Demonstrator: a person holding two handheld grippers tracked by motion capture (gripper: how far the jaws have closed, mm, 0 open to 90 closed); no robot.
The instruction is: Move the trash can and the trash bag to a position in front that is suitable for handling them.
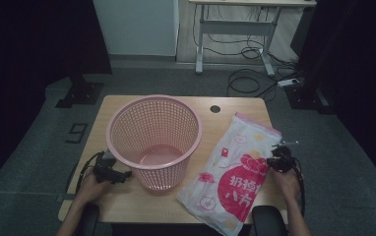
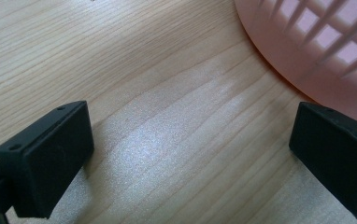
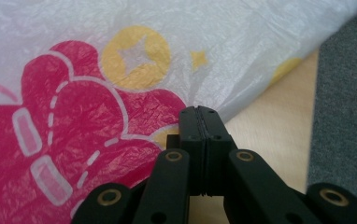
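A pink mesh basket stands upright on the left half of the wooden table. Its wall also fills the upper right of the left gripper view. My left gripper lies low on the table just left of the basket's foot, jaws wide apart over bare wood. A white plastic bag printed in red and yellow lies flat right of the basket. My right gripper is shut, its tips at the bag's right edge. Whether film is pinched cannot be told.
The table's right edge lies just beyond the bag, with grey carpet below. A dark cable hole sits at the table's back. Farther off are a white desk, loose cables and a black stand.
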